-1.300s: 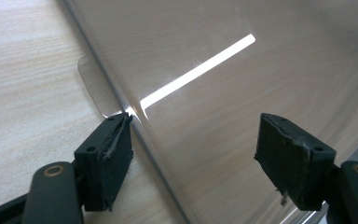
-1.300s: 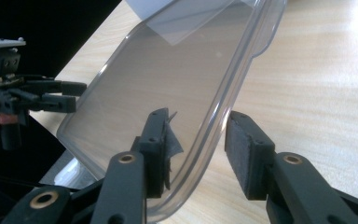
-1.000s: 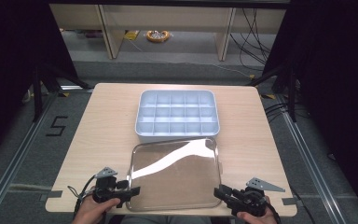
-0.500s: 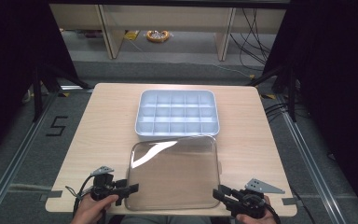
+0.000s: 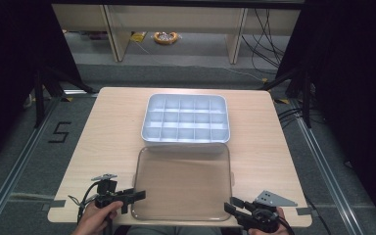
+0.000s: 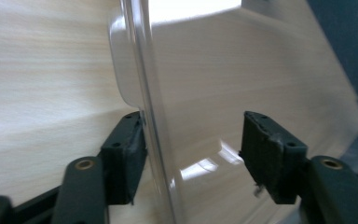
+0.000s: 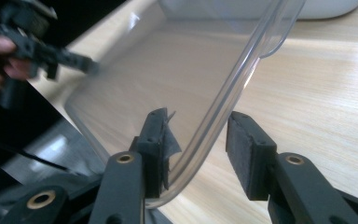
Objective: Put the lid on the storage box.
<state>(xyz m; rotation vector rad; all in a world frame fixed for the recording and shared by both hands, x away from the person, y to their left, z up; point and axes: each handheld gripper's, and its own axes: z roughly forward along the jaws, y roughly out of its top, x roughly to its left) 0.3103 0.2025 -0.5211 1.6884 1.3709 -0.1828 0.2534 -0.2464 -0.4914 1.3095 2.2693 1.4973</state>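
A clear plastic lid [image 5: 183,181] lies flat on the wooden table [image 5: 112,127], just in front of a grey divided box [image 5: 185,119]. My left gripper [image 5: 136,198] is at the lid's front left corner. In the left gripper view [image 6: 193,149] its jaws have just been closing; the lid's rim [image 6: 144,93] stands between them against one pad, well apart from the other. My right gripper [image 5: 231,205] is at the front right corner. In the right gripper view [image 7: 198,144] the rim [image 7: 242,74] runs between its jaws beside one pad, with a gap to the other.
The box [image 7: 307,7] has several empty compartments and sits mid-table. The table's front edge is right under both hands. The other hand and its gripper [image 7: 42,46] appear far across the lid in the right gripper view. Dark floor, rails and cables surround the table.
The bright glare on the lid has faded and the lid has settled flat on the table. Both hands stayed where they were.
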